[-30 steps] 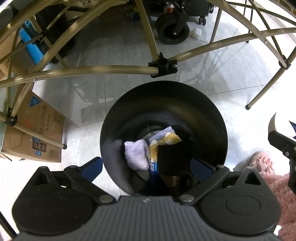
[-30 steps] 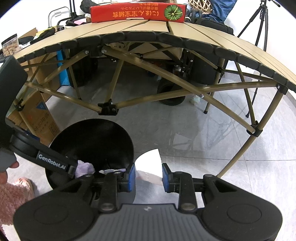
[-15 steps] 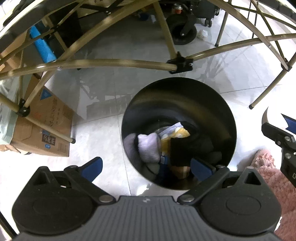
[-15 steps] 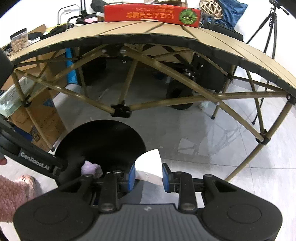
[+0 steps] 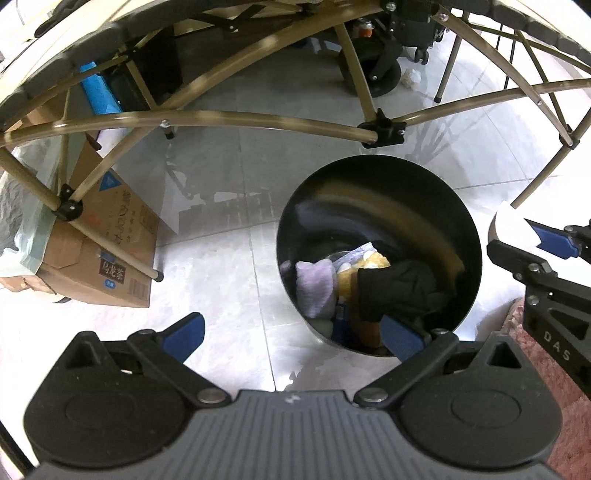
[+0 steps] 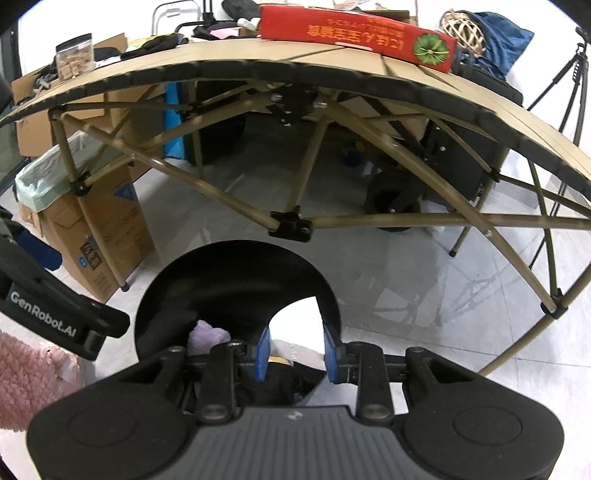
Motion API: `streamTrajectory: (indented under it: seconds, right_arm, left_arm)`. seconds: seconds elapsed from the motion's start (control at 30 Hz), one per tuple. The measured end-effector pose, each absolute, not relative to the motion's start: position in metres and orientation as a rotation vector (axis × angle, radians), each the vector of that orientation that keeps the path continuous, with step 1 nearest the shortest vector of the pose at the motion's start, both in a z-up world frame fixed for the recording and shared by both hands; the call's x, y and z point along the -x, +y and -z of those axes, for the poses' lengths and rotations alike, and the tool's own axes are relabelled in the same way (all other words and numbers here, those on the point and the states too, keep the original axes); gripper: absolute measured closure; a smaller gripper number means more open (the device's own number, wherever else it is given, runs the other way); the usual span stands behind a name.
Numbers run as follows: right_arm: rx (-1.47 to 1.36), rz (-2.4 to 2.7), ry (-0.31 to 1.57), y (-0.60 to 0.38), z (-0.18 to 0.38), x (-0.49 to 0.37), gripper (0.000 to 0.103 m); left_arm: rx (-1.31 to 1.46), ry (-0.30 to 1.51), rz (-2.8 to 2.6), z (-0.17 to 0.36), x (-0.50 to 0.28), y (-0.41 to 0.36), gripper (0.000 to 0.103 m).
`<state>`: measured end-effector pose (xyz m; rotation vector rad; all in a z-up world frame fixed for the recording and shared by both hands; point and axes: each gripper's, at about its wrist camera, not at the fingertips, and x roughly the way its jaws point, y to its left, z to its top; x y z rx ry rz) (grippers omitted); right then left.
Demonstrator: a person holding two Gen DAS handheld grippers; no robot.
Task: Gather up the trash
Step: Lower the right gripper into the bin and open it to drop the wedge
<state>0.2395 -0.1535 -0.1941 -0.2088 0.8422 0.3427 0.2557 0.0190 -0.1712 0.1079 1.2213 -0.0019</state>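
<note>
In the left wrist view we see our left gripper [image 5: 291,332] spread wide with nothing between its blue pads [image 5: 184,330], low in the frame over the pale tiled floor [image 5: 229,206]. The black bin [image 5: 380,254] stands right of centre in that view, and inside it lie a lilac wad [image 5: 316,291], a yellow wrapper [image 5: 373,264] and a black cloth [image 5: 399,291], all bunched toward the near wall. Our right gripper [image 6: 295,350] is clamped on a white cup [image 6: 295,325], which sits at lower centre of the right wrist view, over the near right edge of the bin [image 6: 236,280]. The same cup [image 5: 511,230] shows at the right edge of the left wrist view, just right of the bin's rim, and we cannot tell whether it touches it. A tan folding table [image 6: 295,74] arches across the top of the right wrist view with a red box [image 6: 354,35] lying on it. A cardboard box [image 5: 107,254] stands on the floor at the left of the left wrist view, well apart from the bin. A pink fuzzy sleeve [image 6: 33,380] shows at the lower left of the right wrist view.
</note>
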Motion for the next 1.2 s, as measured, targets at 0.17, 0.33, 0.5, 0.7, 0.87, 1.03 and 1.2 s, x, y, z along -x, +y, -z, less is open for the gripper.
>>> streamTrajectory:
  seconds: [0.17, 0.33, 0.5, 0.7, 0.87, 1.03, 1.2]
  right_arm:
    - [0.228, -0.374, 0.834, -0.139, 0.194, -0.242, 0.074]
    - [0.244, -0.400, 0.834, -0.124, 0.195, -0.250, 0.074]
    - [0.253, -0.423, 0.846, -0.110, 0.199, -0.258, 0.074]
    - [0.257, -0.428, 0.857, -0.097, 0.204, -0.267, 0.067]
    - [0.223, -0.409, 0.877, -0.099, 0.208, -0.274, 0.010]
    - [0.237, -0.378, 0.881, -0.102, 0.210, -0.272, 0.000]
    - [0.242, -0.354, 0.893, -0.113, 0.207, -0.266, 0.000]
  left_arm:
    - [-0.103, 1.218, -0.012, 0.169, -0.252, 0.027, 0.000]
    - [-0.085, 1.228, -0.051, 0.171, -0.250, 0.043, 0.000]
    - [-0.061, 1.241, -0.092, 0.174, -0.248, 0.059, 0.000]
    - [-0.050, 1.244, -0.108, 0.174, -0.247, 0.066, 0.000]
    - [-0.051, 1.237, -0.106, 0.172, -0.247, 0.064, 0.000]
    - [-0.039, 1.219, -0.121, 0.168, -0.248, 0.066, 0.000]
    - [-0.029, 1.150, -0.140, 0.158, -0.243, 0.064, 0.000]
